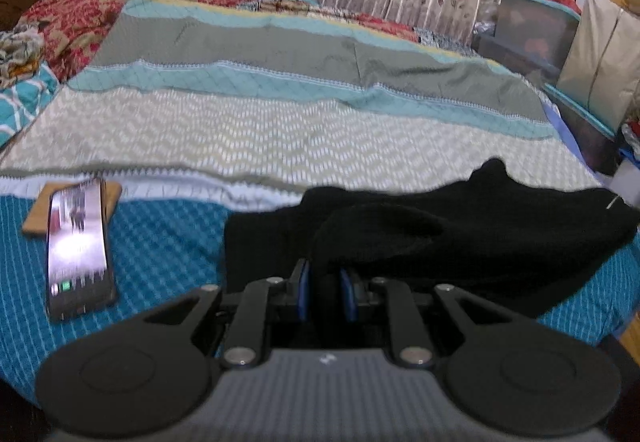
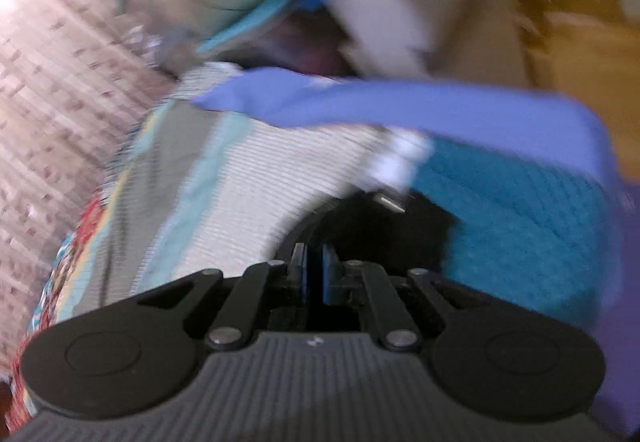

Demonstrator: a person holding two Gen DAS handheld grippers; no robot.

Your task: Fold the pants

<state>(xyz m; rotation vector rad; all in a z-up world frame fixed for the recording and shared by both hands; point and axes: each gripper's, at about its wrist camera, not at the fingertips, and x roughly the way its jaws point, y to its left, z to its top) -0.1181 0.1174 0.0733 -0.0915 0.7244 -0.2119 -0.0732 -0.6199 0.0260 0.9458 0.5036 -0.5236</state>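
Bedspread (image 1: 160,242) under black pants (image 1: 480,226), lying crosswise ahead; my left claw (image 1: 326,282) pinches their near edge, right claw (image 2: 314,274) pressed together.

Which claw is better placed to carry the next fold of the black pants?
Probably left. The left claw is shut on a fold of the black pants, bed in clear view. The right claw looks shut on nothing, its view blurred.
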